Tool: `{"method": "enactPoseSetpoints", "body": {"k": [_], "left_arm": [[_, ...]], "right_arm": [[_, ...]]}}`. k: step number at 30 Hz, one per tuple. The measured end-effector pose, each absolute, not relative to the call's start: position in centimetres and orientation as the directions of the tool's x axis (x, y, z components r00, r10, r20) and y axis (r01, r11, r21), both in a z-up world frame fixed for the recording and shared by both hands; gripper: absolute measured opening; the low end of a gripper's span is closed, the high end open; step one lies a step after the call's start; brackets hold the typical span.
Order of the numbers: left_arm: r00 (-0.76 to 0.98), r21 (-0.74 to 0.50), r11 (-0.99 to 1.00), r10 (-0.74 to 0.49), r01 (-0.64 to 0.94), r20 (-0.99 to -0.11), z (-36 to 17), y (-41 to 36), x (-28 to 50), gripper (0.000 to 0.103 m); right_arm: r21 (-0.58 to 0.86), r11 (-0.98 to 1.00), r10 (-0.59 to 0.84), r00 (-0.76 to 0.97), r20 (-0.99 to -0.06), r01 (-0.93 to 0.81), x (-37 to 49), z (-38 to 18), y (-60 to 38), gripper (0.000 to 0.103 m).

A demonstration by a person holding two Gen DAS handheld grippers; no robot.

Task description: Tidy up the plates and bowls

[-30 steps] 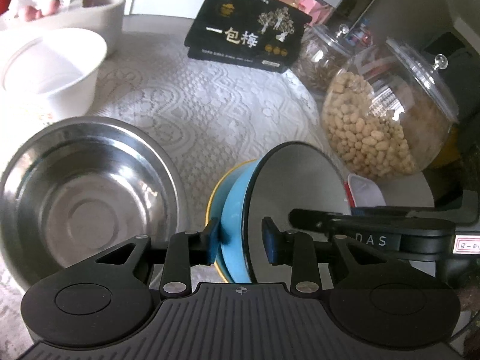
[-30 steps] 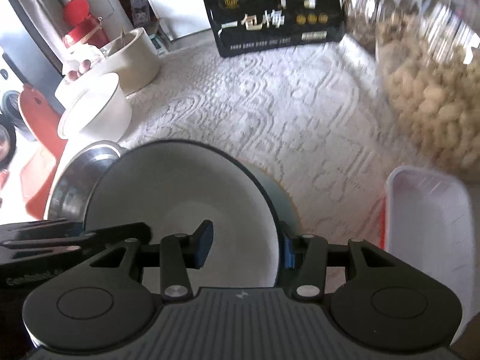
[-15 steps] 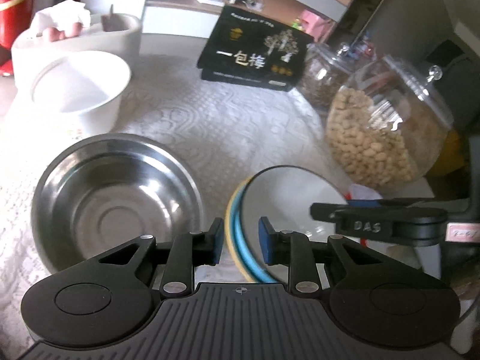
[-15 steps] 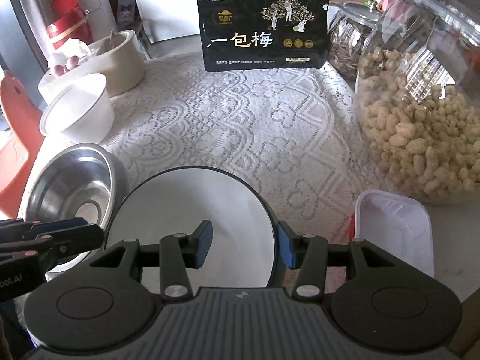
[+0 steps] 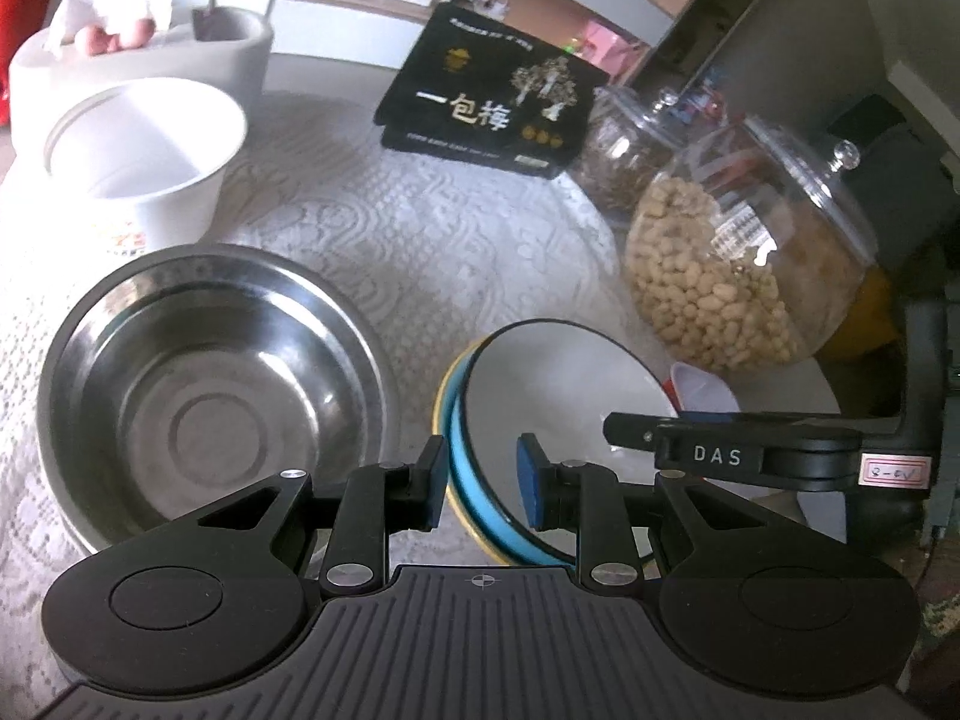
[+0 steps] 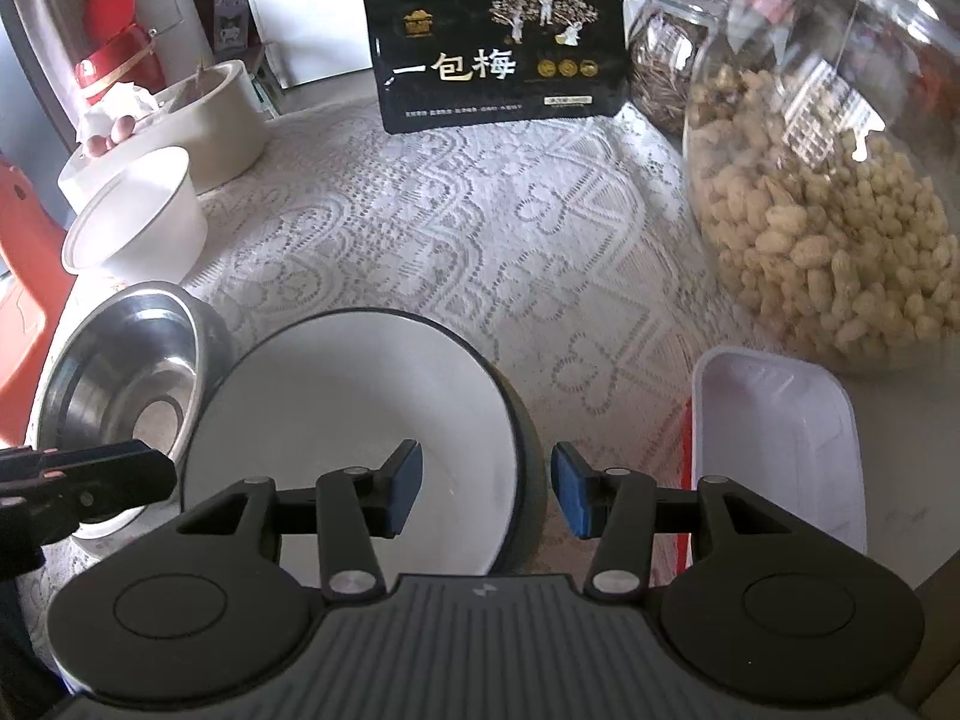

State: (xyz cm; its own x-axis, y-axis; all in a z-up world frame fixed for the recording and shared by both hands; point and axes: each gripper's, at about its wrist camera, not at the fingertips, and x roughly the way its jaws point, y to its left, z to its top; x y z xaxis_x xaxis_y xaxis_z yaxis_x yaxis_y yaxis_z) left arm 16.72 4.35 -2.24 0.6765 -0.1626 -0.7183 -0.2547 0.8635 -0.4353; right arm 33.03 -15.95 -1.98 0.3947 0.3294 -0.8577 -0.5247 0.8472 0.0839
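Fingers of the left gripper (image 5: 483, 483) are seen parted, one on either side of the left rim of the stacked bowls, with a gap visible at each pad, so nothing is clamped. Furthest left on the lace-covered tabletop (image 6: 480, 228), a white paper bowl (image 5: 147, 147) is set in front of a cream container (image 5: 198, 54). Just before it, a steel bowl (image 5: 204, 402) is placed upright, beside the stack. The stack itself is made up of a white-lined bowl (image 6: 342, 438) nested in a blue bowl (image 5: 474, 480), under which a yellow rim (image 5: 441, 402) is shown; it is seated near the tabletop's front edge. Fingers of the right gripper (image 6: 483, 492) are likewise held apart, straddling the right rim of the white-lined bowl without contact that can be made out. Behind, a black snack bag (image 6: 501, 48) is propped upright. To the right, a white plastic tray (image 6: 780, 444) is laid just beside the stack, and a glass jar of peanuts (image 6: 840, 210) is stood beyond it, with a smaller jar (image 6: 666, 54) further back.
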Motion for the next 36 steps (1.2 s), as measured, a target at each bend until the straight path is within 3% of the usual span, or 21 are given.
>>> {"method": "enactPoseSetpoints", "body": {"k": [7, 16, 22, 23, 36], "left_arm": [[0.617, -0.343, 0.903, -0.118, -0.26, -0.778, -3.9, 3.0, 18.8, 0.028], [0.59, -0.389, 0.89, -0.185, -0.238, -0.786, -6.0, 3.8, 20.7, 0.03], [0.597, -0.461, 0.853, -0.242, -0.244, -0.765, -6.8, 4.7, 20.6, 0.029], [0.598, -0.464, 0.85, -0.242, -0.25, -0.764, -6.8, 4.7, 20.5, 0.029], [0.554, -0.425, 0.853, -0.206, -0.302, -0.807, -6.3, 2.9, 18.9, 0.033]], "right_arm": [[0.184, 0.846, 0.379, 0.321, -0.868, -0.501, 33.4, -4.0, -17.2, 0.048], [0.375, 0.823, 0.497, 0.22, -0.84, -0.426, 33.7, -7.0, -19.6, 0.048], [0.428, 0.781, 0.549, 0.175, -0.817, -0.455, 34.2, -7.9, -19.1, 0.048], [0.434, 0.773, 0.556, 0.167, -0.814, -0.462, 34.2, -7.9, -18.7, 0.053], [0.414, 0.783, 0.535, 0.165, -0.828, -0.464, 34.6, -7.4, -18.1, 0.054]]}}
